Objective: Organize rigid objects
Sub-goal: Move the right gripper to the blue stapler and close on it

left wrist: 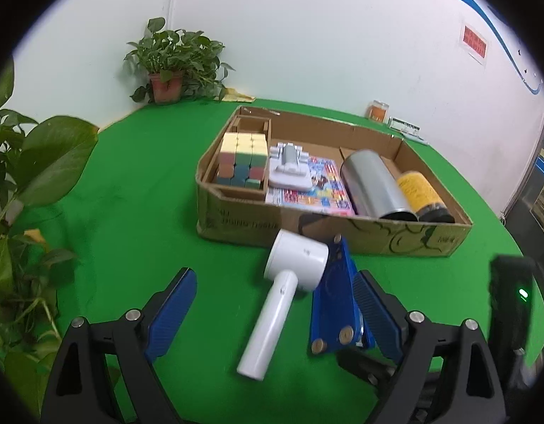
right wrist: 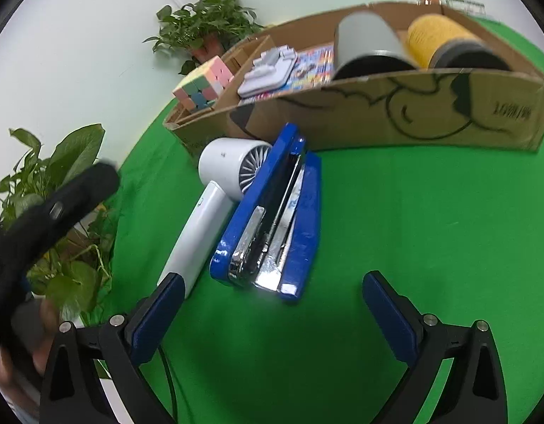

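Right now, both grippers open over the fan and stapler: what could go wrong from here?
1. The white fan lies against the blue stapler; closing on one may drag or knock the other.
2. The fan's round handle could roll or slip between the left gripper fingers.
3. The cardboard box already looks crowded with the cube, booklet and two cans, so a dropped item may land on top and tip out.
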`<state>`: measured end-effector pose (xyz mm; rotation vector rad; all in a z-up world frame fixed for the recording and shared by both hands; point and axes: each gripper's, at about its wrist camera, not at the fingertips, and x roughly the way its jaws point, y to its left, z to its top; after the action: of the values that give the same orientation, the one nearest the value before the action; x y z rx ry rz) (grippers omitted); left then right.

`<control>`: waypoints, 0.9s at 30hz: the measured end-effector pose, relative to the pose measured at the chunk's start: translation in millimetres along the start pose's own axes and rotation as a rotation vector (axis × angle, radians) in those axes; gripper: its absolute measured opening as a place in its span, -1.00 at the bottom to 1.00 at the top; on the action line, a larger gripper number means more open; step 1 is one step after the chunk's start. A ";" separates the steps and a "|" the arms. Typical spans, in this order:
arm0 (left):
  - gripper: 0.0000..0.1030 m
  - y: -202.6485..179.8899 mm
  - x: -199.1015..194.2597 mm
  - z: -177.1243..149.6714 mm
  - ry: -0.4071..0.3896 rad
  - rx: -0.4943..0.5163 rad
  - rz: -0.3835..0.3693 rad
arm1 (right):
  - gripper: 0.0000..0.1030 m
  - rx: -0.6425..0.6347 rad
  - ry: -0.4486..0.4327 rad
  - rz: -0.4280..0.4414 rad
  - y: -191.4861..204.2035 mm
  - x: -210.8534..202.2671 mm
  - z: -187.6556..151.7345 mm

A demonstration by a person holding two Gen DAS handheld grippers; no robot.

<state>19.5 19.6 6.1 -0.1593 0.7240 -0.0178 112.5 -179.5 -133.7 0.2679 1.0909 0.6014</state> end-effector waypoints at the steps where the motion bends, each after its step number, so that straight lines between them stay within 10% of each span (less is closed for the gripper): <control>1: 0.76 1.7 -0.1 -1.8 0.006 -0.013 0.002 | 0.89 0.011 0.006 0.003 -0.3 5.3 0.2; 7: 0.76 8.7 -0.3 -8.2 0.033 -0.050 0.004 | 0.19 0.007 -0.010 0.003 5.7 18.0 0.5; 20: 0.76 -47.6 42.8 -29.9 0.234 -0.066 -0.331 | -0.07 -0.059 -0.107 -0.120 -45.0 -49.2 -41.8; 27: 0.76 -81.4 63.3 -41.5 0.314 -0.050 -0.407 | -0.07 -0.305 -0.222 -0.544 -54.9 -86.6 -59.9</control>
<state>42.7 -71.1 -53.8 -0.3554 0.9950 -0.4207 49.0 -279.2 -122.5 -0.2218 0.7951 0.2345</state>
